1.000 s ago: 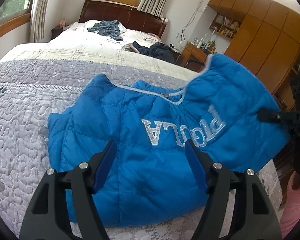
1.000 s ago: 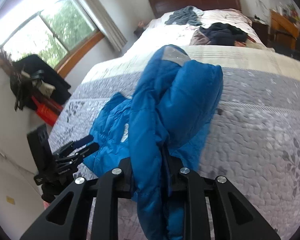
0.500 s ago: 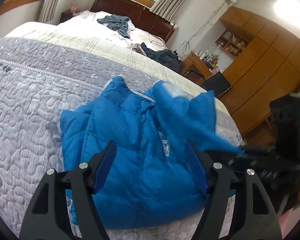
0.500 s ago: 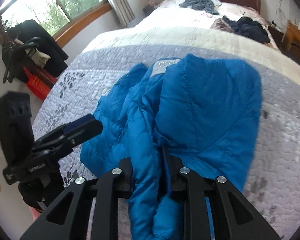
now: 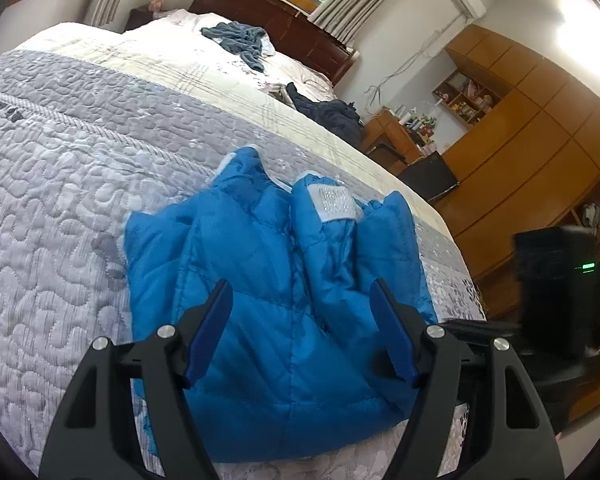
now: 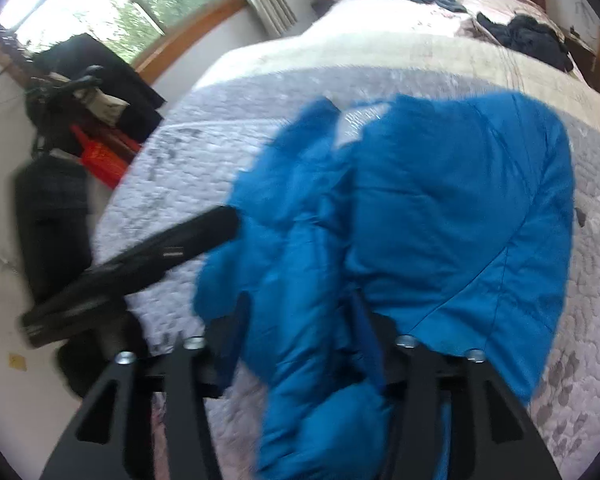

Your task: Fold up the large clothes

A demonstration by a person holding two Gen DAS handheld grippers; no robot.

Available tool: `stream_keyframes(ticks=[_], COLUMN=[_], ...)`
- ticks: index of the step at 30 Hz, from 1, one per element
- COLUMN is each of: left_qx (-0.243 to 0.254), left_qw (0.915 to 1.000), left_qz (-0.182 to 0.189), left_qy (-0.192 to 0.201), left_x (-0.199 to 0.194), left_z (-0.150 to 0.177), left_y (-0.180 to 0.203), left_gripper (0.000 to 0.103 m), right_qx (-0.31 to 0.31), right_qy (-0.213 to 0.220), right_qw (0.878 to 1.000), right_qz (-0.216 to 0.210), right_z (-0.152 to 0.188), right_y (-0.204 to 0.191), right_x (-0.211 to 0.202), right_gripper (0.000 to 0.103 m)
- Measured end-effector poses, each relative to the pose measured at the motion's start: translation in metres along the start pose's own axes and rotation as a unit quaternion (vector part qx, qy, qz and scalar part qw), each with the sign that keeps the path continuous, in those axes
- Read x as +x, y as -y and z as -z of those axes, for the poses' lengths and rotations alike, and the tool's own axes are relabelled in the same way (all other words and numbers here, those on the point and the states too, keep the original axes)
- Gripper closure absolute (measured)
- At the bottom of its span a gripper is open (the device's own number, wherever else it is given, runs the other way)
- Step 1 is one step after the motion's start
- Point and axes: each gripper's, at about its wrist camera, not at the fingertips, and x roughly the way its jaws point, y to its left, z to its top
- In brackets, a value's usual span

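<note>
Partly folded, the blue puffer jacket [image 5: 268, 312] was laid on the quilted bedspread [image 5: 60, 208]; left gripper [image 5: 300, 332] was held wide, right gripper [image 6: 300, 344] spread around fabric; squaring remained.

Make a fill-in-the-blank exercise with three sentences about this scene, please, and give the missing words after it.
1. The jacket lying on the quilt is ____ in colour.
2. The left gripper holds nothing; its jaws are ____.
3. Cloth of the jacket passes between the jaws of the ____ gripper.

Missing words: blue; open; right
</note>
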Motion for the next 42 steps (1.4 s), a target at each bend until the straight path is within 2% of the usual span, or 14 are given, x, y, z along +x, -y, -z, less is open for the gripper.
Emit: stream_keyframes(ticks=[2,5,9,13,15,16,19,21,28,31,36,38,40,42], left_qx=[0.001,-0.001,0.000,-0.013,-0.016,-0.017,-0.028,-0.044,-0.036,-0.005,0.025,0.037,0.053,0.055], left_qw=[1.0000,0.9997,0.9987,0.9962,0.9952,0.9944,0.9922,0.9886,0.9882,0.9903,0.9924,0.9929,0.9934,0.9938], left_qz=[0.005,0.021,0.048,0.082,0.092,0.099,0.115,0.135,0.134,0.113,0.072,0.051,0.019,0.010], left_qy=[-0.005,-0.009,-0.014,-0.026,-0.030,-0.032,-0.038,-0.049,-0.065,-0.080,-0.096,-0.101,-0.101,-0.097], left_x=[0.003,0.006,0.010,0.022,0.027,0.031,0.044,0.058,0.085,0.096,0.116,0.125,0.131,0.131], left_z=[0.001,0.003,0.007,0.008,0.009,0.007,0.002,-0.005,-0.017,-0.021,-0.026,-0.027,-0.027,-0.027], left_y=[0.000,0.002,0.008,0.013,0.017,0.019,0.022,0.021,0.038,0.051,0.064,0.070,0.077,0.076], left_gripper=[0.033,0.033,0.032,0.031,0.031,0.031,0.031,0.031,0.027,0.022,0.022,0.027,0.043,0.052], right_qx=[-0.007,0.008,0.066,0.148,0.175,0.190,0.196,0.181,0.103,0.085,0.081,0.079,0.079,0.080], right_qy=[0.019,0.052,0.090,0.082,0.073,0.067,0.057,0.064,0.062,0.062,0.064,0.066,0.069,0.075], right_qw=[1.000,0.998,0.994,0.986,0.982,0.979,0.976,0.978,0.993,0.994,0.995,0.995,0.994,0.994], right_qz=[-0.010,-0.029,-0.002,0.012,-0.015,-0.043,-0.080,-0.077,-0.015,0.007,0.014,0.013,0.011,0.002], right_z=[0.003,0.006,0.010,0.026,0.035,0.041,0.047,0.046,0.033,0.030,0.028,0.027,0.030,0.035], right_y=[-0.004,0.010,0.066,0.141,0.163,0.174,0.179,0.174,0.124,0.110,0.101,0.100,0.104,0.118], right_x=[-0.030,-0.069,-0.100,-0.085,-0.073,-0.064,-0.043,-0.040,-0.036,-0.029,-0.016,-0.013,-0.015,-0.017], right_gripper=[0.044,0.045,0.044,0.045,0.045,0.045,0.044,0.043,0.043,0.043,0.043,0.043,0.043,0.042])
